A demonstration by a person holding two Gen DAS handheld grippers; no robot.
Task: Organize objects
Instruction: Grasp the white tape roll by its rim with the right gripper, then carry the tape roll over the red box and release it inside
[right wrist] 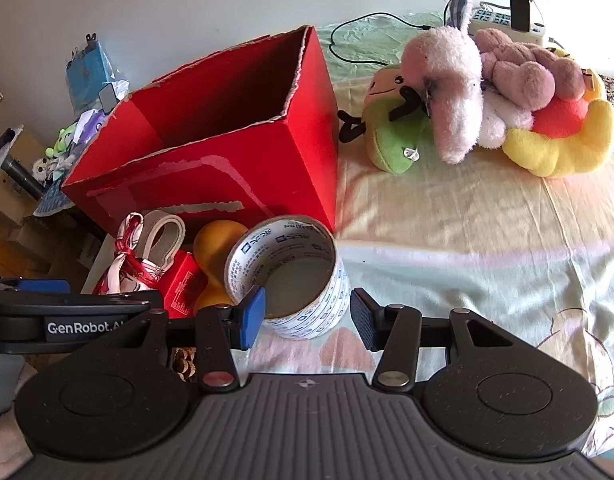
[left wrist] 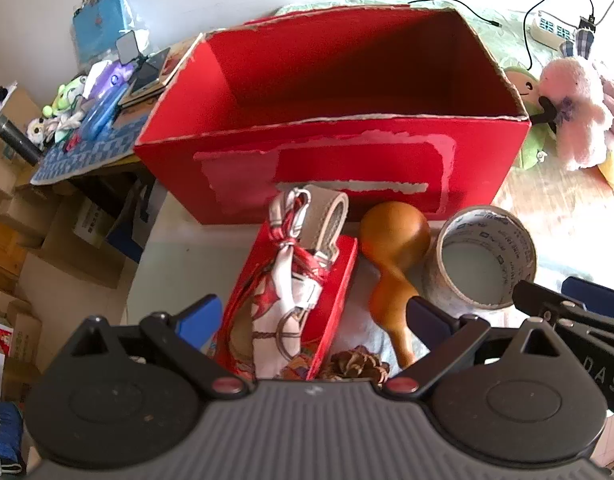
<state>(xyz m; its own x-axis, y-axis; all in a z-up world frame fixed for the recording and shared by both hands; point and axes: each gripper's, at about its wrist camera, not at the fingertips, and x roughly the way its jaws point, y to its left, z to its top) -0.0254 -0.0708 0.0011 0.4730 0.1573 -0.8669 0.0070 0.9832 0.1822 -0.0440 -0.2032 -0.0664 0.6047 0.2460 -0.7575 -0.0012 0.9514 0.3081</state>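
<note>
A large open red cardboard box (left wrist: 347, 152) (right wrist: 211, 152) stands on the bed. In front of it lie a small red box (left wrist: 339, 280) carrying a red-white scarf (left wrist: 291, 284) and a beige strap (left wrist: 327, 224), a wooden gourd (left wrist: 391, 264), a tape roll (left wrist: 483, 256) (right wrist: 291, 276) and a pinecone (left wrist: 355, 364). My left gripper (left wrist: 313, 316) is open, its fingers astride the small red box and the gourd's stem. My right gripper (right wrist: 307, 318) is open, with the near wall of the tape roll between its fingertips (right wrist: 253, 314). I cannot tell if they touch it.
Plush toys, pink (right wrist: 455, 80), green (right wrist: 391, 136) and yellow (right wrist: 559, 148), are piled at the back right, with a power strip (right wrist: 503, 20) and cables behind. A cluttered desk (left wrist: 87, 136) and floor cartons (left wrist: 11, 240) lie left of the bed. Bare bedsheet (right wrist: 467, 240) spreads to the right.
</note>
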